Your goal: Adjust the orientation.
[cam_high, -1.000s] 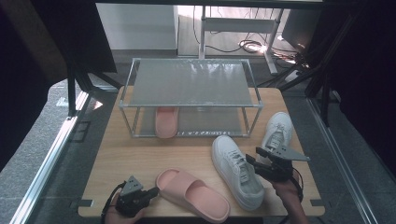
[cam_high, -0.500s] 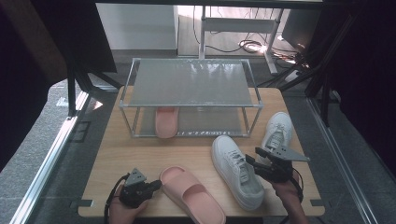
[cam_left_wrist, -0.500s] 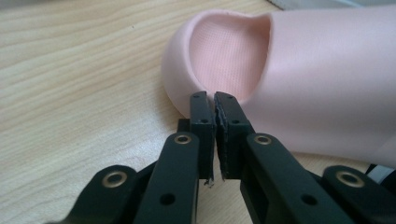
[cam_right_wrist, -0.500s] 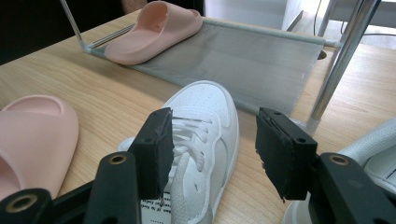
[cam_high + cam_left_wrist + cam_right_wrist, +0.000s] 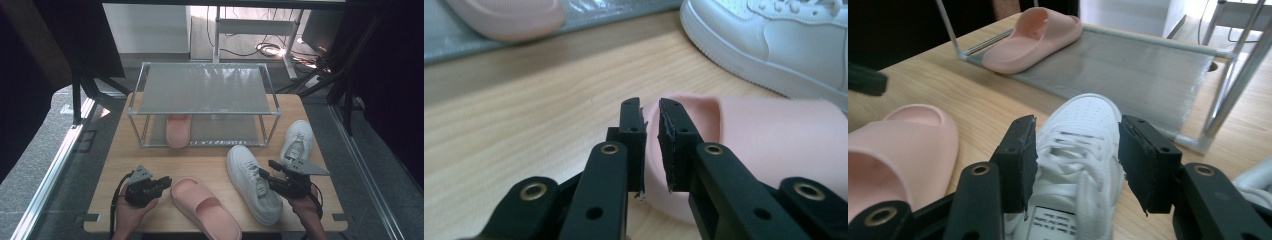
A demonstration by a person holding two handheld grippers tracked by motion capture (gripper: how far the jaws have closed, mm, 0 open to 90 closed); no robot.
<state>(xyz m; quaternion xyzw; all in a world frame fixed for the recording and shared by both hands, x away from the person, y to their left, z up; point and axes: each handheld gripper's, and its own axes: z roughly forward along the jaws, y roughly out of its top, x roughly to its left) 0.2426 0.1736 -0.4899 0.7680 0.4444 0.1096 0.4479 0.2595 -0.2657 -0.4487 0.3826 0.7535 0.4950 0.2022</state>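
A pink slipper (image 5: 207, 207) lies at an angle near the table's front edge. My left gripper (image 5: 166, 182) is at its toe end. In the left gripper view the jaws (image 5: 651, 112) have just been opening and stand a narrow gap apart in front of the slipper (image 5: 764, 135), not pinching it. A white sneaker (image 5: 252, 182) lies to the right. My right gripper (image 5: 265, 172) straddles its laced middle. In the right gripper view the jaws (image 5: 1078, 125) have just been closing a little around the sneaker (image 5: 1080, 145), and the right pad stands off it.
A metal two-shelf rack (image 5: 202, 87) stands at the back of the wooden table (image 5: 200, 160), with a second pink slipper (image 5: 178, 131) on its lower shelf. A second white sneaker (image 5: 297, 142) lies at the right, beside the rack's leg.
My left gripper has moved away from the front edge and its jaws have parted at the slipper's toe. The slipper's heel end has swung toward the front edge. The right gripper has stayed put.
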